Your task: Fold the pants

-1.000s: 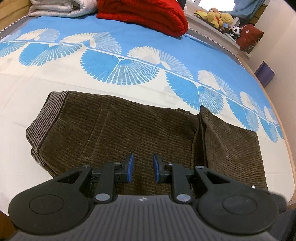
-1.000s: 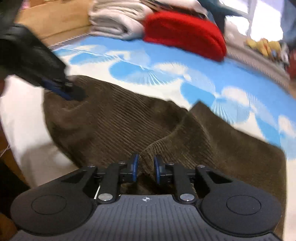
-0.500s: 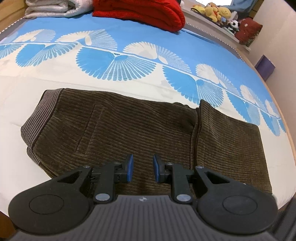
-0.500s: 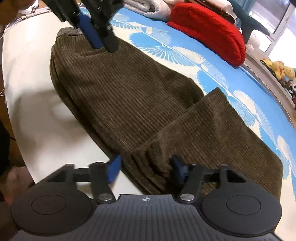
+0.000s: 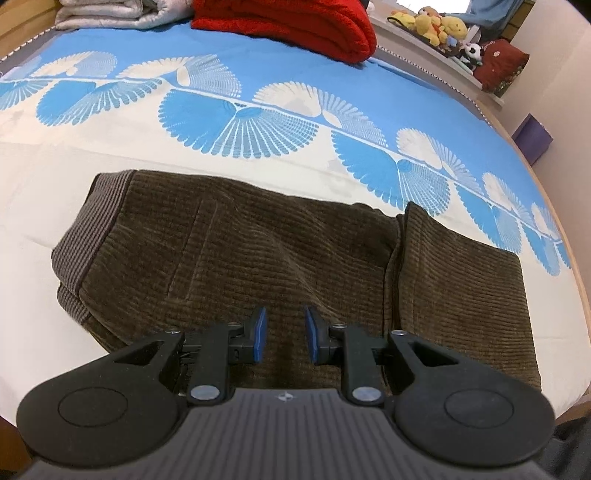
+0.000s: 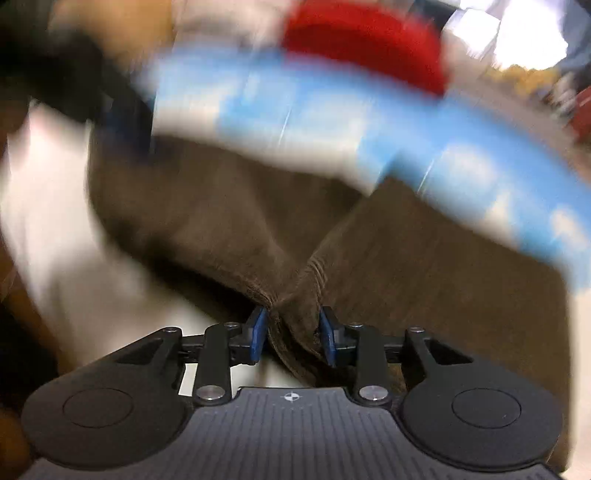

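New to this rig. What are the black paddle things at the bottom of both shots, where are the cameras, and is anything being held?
No robot: a person holds a two-finger tool in each hand, with a fisheye camera on each looking along its fingers. The left view shows the left tool, jaws slightly apart and empty, over brown corduroy pants lying partly folded on a blue-and-cream bedspread. The blurred right view shows the right tool closing on a bunched edge of the pants. A red blanket sits behind.

Black grippers (image 5: 282, 334), blue pads (image 5: 260, 334)
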{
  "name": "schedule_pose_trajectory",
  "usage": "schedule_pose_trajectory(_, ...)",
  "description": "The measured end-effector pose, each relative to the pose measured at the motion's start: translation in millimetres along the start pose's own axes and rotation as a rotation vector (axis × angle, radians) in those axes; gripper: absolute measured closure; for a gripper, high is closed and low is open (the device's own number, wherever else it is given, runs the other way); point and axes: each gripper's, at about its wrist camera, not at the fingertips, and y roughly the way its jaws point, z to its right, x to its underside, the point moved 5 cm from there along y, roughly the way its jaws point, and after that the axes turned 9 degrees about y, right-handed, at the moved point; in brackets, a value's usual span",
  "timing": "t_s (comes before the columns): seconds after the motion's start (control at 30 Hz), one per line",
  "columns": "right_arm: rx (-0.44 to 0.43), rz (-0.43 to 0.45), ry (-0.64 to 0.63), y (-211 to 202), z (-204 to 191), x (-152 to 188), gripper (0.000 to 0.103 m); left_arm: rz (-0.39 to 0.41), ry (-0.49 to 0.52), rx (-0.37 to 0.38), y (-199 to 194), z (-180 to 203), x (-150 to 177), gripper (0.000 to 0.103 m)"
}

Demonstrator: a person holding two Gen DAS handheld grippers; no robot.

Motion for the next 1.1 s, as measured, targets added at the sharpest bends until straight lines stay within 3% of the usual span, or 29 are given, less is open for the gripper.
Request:
schedule_pose_trajectory(0.1, -0.05, 0.064, 0.085, -23.2, 6.6, -12.8, 0.069, 0.0, 0.008, 0.0, 1.2, 2.5, 0.7, 0.079)
schedule_pose_trajectory(0.23, -0.02, 0.178, 0.182, -32.9, 23.2, -22.9, 0.067, -0.008, 0.008, -0.016, 7.5, 4.7, -1.8, 0.079)
schedule_pose_trajectory(0.27, -0.019, 0.165, 0.195, -27.2, 25.0, -18.5, 0.067, -0.013, 0.008, -0.02, 9.3, 6.0, -2.0, 0.079)
schedule_pose_trajectory(0.33, -0.054, -0.005, 0.168, 6.7, 24.0, 0.5, 0.063, -0.023, 0.013, -0.023, 13.2, 10.9, -3.2, 0.079)
schedule_pose_trajectory(0.4, -0.045, 0.006, 0.095, 4.3, 21.3, 5.0, 0.063, -0.028, 0.015, -0.023, 15.1, 16.7, -6.3, 0.079)
schedule_pose_trajectory(0.47, -0.08, 0.014, 0.153, -10.9, 31.9, -2.8, 0.064, -0.035, 0.007, 0.0, 13.7, 23.9, -12.4, 0.079)
schedule_pose_trajectory(0.53, -0.08, 0.083, 0.248, -38.0, 55.7, -13.3, 0.061, -0.054, 0.018, 0.045, 11.4, 36.1, -25.5, 0.079)
schedule_pose_trajectory(0.57, -0.063, 0.111, 0.278, -48.5, 66.2, -16.1, 0.058, -0.065, 0.031, 0.072, 10.3, 43.3, -33.0, 0.079)
schedule_pose_trajectory(0.63, 0.018, 0.17, 0.361, -69.6, 101.0, -16.6, 0.041, -0.084, 0.081, 0.129, 8.4, 61.5, -47.8, 0.079)
schedule_pose_trajectory(0.7, 0.158, 0.199, 0.496, -81.7, 142.8, -4.8, 0.029, -0.088, 0.159, 0.152, 8.7, 77.5, -53.2, 0.079)
schedule_pose_trajectory(0.77, 0.274, 0.186, 0.646, -82.7, 180.8, 18.4, 0.029, -0.118, 0.24, 0.165, 17.8, 82.9, -44.1, 0.078)
schedule_pose_trajectory(0.83, 0.35, 0.137, 0.798, -76.1, 210.3, 49.9, 0.029, -0.122, 0.262, 0.065, 25.6, 62.0, -36.6, 0.078)
schedule_pose_trajectory(0.9, 0.356, 0.091, 0.881, -65.1, 224.2, 71.5, 0.029, -0.094, 0.243, -0.05, 22.8, 23.3, -36.4, 0.077)
schedule_pose_trajectory(1.03, 0.28, 0.056, 0.997, -46.0, 241.0, 89.4, 0.024, -0.014, 0.017, -0.275, -4.8, -83.6, -38.2, 0.045)
schedule_pose_trajectory(1.1, 0.272, 0.052, 1.02, -42.8, 244.6, 89.8, 0.023, -0.038, -0.128, -0.329, -7.5, -128.5, -26.0, 0.043)
